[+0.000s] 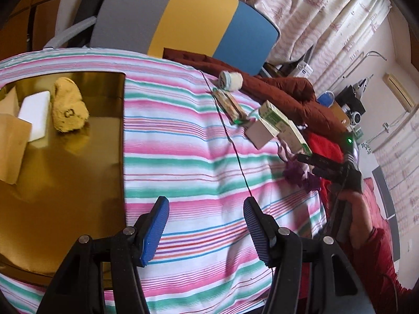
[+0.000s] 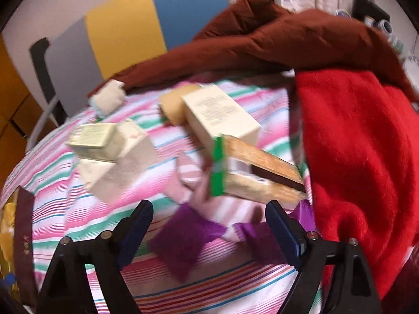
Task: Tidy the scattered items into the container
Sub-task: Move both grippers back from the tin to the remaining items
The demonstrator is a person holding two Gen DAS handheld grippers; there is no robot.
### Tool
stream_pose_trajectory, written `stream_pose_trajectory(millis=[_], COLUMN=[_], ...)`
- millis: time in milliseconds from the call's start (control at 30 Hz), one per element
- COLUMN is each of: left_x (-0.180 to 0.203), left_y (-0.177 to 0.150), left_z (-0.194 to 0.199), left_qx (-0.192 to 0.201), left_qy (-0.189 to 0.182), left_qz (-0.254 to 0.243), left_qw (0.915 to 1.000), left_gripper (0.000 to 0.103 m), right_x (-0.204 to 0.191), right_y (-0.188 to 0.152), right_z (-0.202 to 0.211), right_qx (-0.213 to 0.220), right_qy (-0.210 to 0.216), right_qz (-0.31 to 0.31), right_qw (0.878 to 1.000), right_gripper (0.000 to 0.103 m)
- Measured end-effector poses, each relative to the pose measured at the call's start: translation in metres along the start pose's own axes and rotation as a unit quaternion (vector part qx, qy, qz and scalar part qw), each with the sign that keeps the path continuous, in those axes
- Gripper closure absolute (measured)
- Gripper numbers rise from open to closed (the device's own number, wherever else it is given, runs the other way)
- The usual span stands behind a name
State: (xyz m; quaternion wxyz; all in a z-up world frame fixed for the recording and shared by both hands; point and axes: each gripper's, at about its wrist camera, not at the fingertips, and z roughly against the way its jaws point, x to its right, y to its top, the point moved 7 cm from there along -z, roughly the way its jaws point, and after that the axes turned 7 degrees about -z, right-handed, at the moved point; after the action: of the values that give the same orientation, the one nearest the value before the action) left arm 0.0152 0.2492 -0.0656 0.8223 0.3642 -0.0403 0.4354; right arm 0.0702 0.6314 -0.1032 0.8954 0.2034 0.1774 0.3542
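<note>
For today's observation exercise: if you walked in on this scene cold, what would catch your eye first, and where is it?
The striped cloth in pink, green and white fills both views. On its left sits a shiny gold container already holding a yellow plush item and a white block. To the right, a bright red blanket is heaped beside a jumble of small boxes, with the open right gripper above a purple and pink sock.

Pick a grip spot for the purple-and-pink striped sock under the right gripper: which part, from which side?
Grip the striped sock at its bunched purple end, coming from above. It lies limp and flat on the striped cloth, so only a raised fold gives the jaws something to pinch. The right gripper is open and already straddles it. Stay clear of the green-ended box resting by its pink part.
</note>
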Motion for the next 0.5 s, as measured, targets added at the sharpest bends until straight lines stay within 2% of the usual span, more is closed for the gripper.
stream_pose_trajectory(millis=[67,167,333,400,500], left_x=[0.004,0.008,0.015,0.020,0.029], left_y=[-0.001,-0.004,-0.007,-0.007,-0.006], left_z=[-0.004,-0.007,-0.016,-0.020,-0.026], left_qx=[-0.003,-0.008,-0.017,-0.022,-0.027], left_qy=[0.000,-0.002,-0.007,-0.011,-0.013], left_qz=[-0.005,-0.010,-0.015,-0.020,-0.033], left_qw=[1.0000,0.9999,0.9997,0.9995,0.9990], left_gripper=[0.043,0.043,0.043,0.043,0.043], right_x=[0.004,0.006,0.003,0.001,-0.011], right_y=[0.001,-0.001,-0.004,-0.006,-0.010], right_z=[-0.013,-0.026,-0.024,-0.023,-0.019], right_qx=[-0.024,-0.046,-0.048,-0.049,-0.056], right_qy=[0.004,0.009,-0.001,0.009,0.048], right_qz=[-0.004,-0.007,0.010,0.011,0.014], right_qw=[1.000,0.999,0.999,0.999,0.997], right_gripper=[0.017,0.024,0.040,0.046,0.050])
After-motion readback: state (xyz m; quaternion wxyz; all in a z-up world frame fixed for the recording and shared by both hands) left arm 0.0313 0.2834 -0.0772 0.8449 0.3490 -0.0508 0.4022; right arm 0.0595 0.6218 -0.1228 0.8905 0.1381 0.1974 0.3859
